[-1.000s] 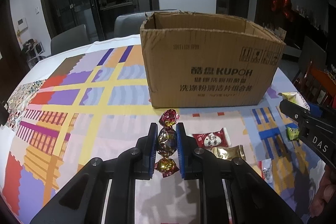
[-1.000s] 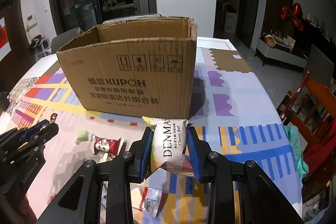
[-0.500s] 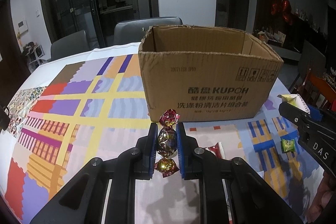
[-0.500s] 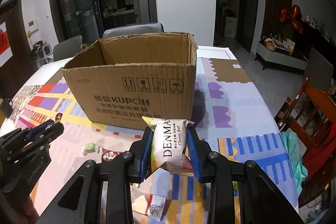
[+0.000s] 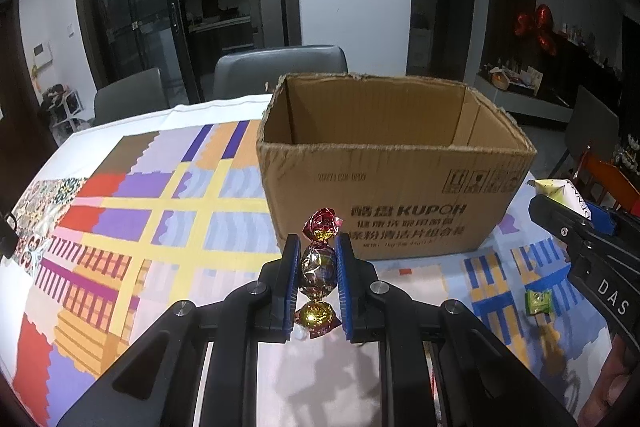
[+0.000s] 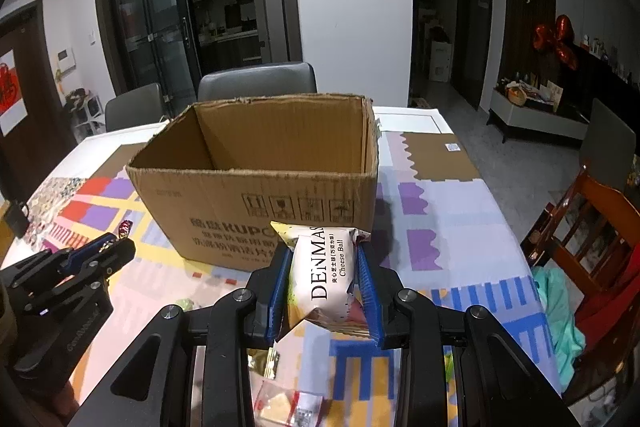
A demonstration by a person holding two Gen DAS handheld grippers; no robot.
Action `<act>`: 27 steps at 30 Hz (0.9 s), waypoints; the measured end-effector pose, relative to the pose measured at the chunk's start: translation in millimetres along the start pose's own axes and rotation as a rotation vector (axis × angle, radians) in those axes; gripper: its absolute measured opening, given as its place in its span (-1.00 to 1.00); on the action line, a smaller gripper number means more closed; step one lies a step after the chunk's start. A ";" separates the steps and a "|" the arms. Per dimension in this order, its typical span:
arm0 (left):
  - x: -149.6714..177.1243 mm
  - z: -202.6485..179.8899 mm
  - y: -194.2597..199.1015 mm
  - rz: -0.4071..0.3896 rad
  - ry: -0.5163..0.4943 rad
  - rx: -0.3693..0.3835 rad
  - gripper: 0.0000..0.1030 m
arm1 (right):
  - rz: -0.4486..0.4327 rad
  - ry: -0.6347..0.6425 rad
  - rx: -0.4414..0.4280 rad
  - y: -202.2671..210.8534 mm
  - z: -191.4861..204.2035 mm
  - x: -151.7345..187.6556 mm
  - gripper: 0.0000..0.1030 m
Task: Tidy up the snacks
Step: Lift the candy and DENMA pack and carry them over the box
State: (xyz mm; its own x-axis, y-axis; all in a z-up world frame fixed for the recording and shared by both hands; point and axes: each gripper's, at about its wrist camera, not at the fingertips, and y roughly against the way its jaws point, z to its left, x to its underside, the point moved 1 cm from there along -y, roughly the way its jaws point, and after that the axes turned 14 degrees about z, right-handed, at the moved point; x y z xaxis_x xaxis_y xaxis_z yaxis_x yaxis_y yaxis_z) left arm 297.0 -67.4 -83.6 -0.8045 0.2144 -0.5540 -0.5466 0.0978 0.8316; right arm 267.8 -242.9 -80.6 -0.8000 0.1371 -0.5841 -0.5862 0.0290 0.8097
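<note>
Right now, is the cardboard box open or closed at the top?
Open. The cardboard box has no flaps over its top, and both wrist views look past its rim onto the bare inner walls. Its floor is hidden.

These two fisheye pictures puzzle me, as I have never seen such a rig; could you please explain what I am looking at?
There is no robot here. A person holds a hand-held gripper in each hand, and a camera on each one looks forward along its two black fingers with blue pads.

The left wrist view shows the left gripper shut on a foil-wrapped candy, with the other gripper at the right edge. The right wrist view shows the right gripper shut on a white snack packet printed "Cheese Ball".

Ahead of both stands an open cardboard box on a table under a colourful patterned cloth. No snack shows inside it from here. Loose snacks lie on the cloth, among them a small green candy, a gold wrapper and a clear packet.
</note>
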 end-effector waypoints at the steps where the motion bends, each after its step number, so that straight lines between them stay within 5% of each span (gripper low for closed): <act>1: -2.2 -0.4 0.7 -0.003 0.000 0.001 -0.64 | -0.004 -0.002 -0.001 0.8 -0.7 -2.3 -0.34; 27: -61.7 -4.9 17.9 -0.080 -0.010 0.022 -0.64 | -0.079 0.004 -0.018 14.9 1.8 -54.4 -0.34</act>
State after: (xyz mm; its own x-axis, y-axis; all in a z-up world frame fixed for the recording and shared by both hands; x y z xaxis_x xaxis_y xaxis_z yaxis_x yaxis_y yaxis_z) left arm 335.8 -83.7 -34.8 -0.7560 0.2147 -0.6184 -0.6038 0.1360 0.7854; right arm 302.9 -248.1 -36.7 -0.7514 0.1312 -0.6467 -0.6500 0.0220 0.7597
